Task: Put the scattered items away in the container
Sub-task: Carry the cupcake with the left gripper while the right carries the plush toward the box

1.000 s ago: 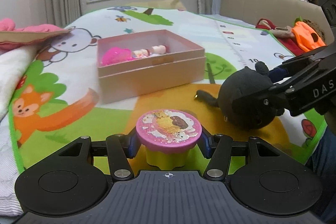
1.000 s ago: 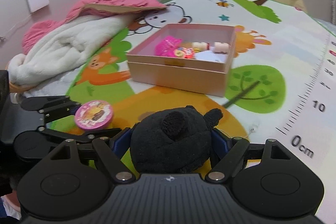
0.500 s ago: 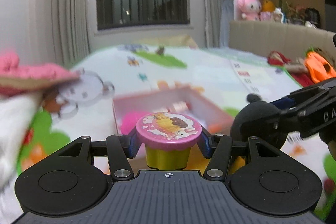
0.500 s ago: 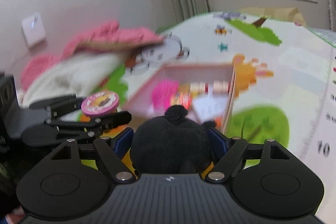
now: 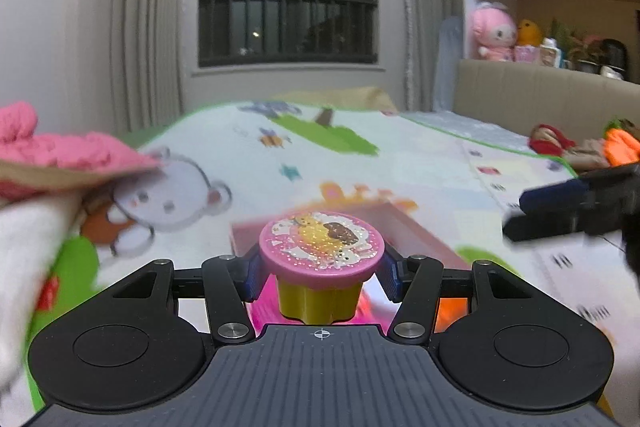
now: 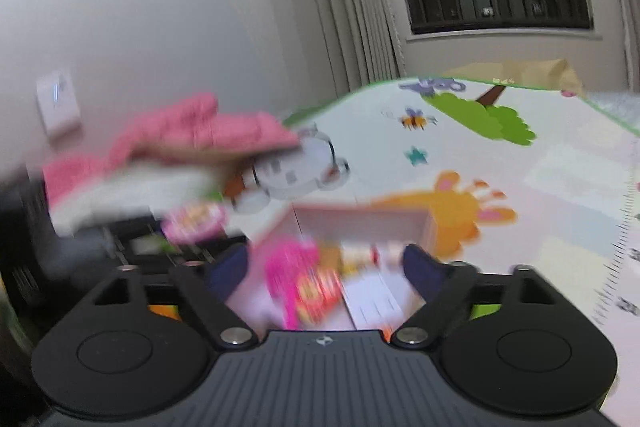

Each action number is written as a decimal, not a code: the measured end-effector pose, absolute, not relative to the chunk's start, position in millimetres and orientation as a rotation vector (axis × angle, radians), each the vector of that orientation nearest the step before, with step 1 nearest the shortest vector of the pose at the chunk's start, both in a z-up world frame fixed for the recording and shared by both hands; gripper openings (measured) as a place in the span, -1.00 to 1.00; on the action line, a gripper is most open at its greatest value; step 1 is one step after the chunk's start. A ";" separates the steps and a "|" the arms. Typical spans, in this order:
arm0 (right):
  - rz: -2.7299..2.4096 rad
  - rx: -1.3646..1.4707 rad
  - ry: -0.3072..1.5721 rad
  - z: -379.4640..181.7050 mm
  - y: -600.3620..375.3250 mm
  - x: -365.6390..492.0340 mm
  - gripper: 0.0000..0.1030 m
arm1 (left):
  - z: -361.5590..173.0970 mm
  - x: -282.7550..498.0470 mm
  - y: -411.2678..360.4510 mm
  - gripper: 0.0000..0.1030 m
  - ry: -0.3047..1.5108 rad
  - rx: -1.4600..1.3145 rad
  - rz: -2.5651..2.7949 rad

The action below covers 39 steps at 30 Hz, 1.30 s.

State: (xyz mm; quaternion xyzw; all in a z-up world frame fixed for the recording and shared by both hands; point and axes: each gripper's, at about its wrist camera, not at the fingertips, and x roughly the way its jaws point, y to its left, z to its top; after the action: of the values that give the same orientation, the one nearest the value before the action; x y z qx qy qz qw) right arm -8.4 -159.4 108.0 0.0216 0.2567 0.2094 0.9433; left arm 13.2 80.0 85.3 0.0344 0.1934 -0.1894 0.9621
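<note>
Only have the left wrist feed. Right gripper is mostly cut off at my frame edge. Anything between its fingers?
Observer: No. The right gripper has its fingers opening, with nothing between them.
Operator: Where is it relative to the box?
Observer: The pink box shows straight through the gap between the fingers, so the gripper looks to be over it.
Operator: What's in the box?
Observer: A bright pink toy and a few small items, too blurred to name.

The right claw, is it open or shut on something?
Open and still opening: the right claw has nothing between its blue pads, only the pink box below.
</note>
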 end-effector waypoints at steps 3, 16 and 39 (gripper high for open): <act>0.433 -0.052 0.609 74.1 -150.9 -37.3 0.88 | 58.5 -14.3 82.1 0.14 0.489 0.035 -0.415; 0.283 -0.222 0.615 25.7 -124.3 -30.0 0.96 | 10.0 -45.0 76.9 0.14 0.610 0.049 -0.397; 0.469 0.075 0.614 114.2 -135.4 -41.7 0.38 | 92.9 -29.1 74.0 0.07 0.385 0.084 -0.401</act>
State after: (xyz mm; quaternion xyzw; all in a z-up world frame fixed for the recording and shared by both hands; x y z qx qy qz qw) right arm -41.7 -135.4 114.2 0.0368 0.2994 0.2287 0.9256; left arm -29.1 74.0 92.9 0.0416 0.1901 -0.1978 0.9607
